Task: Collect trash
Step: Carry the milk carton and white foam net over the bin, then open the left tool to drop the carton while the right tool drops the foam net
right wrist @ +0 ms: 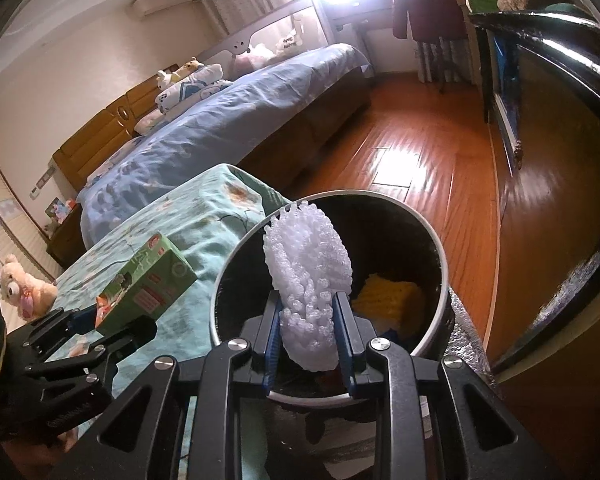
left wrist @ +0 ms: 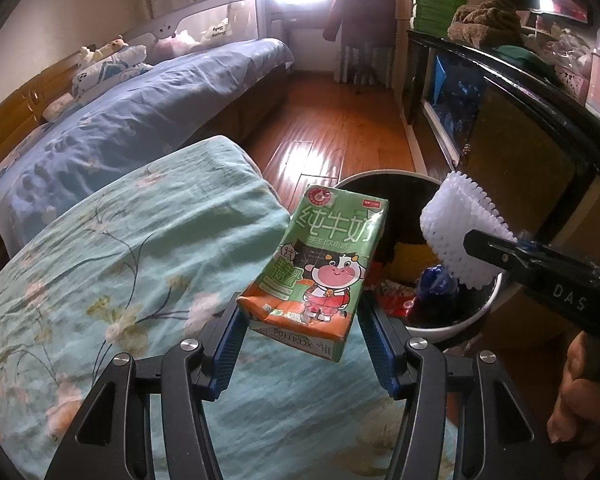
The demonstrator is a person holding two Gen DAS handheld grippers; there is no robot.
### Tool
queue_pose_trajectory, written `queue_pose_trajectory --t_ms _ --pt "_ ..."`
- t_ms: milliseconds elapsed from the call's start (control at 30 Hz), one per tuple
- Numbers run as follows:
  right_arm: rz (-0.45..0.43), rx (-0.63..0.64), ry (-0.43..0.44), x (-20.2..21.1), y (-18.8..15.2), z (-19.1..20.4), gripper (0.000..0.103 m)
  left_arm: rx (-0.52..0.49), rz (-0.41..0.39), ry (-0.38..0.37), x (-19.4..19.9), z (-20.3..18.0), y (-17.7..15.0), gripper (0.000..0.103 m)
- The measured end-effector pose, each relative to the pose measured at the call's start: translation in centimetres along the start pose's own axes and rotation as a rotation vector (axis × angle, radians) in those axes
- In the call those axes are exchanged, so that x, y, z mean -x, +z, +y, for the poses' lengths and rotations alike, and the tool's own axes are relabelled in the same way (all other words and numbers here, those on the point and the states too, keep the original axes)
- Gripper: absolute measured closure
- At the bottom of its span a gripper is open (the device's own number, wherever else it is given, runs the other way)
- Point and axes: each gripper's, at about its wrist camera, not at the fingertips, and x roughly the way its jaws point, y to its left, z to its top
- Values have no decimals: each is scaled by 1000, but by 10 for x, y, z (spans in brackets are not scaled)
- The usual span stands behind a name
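My left gripper [left wrist: 300, 320] is shut on a green milk carton [left wrist: 320, 264] with a cartoon cow, held above the teal flowered bedcover beside the bin. The carton [right wrist: 144, 286] and left gripper [right wrist: 108, 328] also show at the left of the right wrist view. My right gripper [right wrist: 308, 316] is shut on a white foam fruit net [right wrist: 308, 280], held over the open white-rimmed trash bin [right wrist: 444, 268]. In the left wrist view the net [left wrist: 460, 232] hangs over the bin [left wrist: 480, 312], which holds yellow, red and blue trash.
A teal flowered bedcover [left wrist: 120, 260] lies left of the bin. A blue bed [left wrist: 140, 112] with soft toys stands beyond. A dark cabinet [left wrist: 520, 120] runs along the right. A wooden floor [left wrist: 332, 120] stretches toward the window. A plush bear [right wrist: 24, 288] sits at the far left.
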Motion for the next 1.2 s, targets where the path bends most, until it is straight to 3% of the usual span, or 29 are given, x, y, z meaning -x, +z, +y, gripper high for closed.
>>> queue_pose_trajectory --t_ms 1200 --pt "9 -36 -14 -11 16 -23 76 -40 27 -23 -33 -27 30 48"
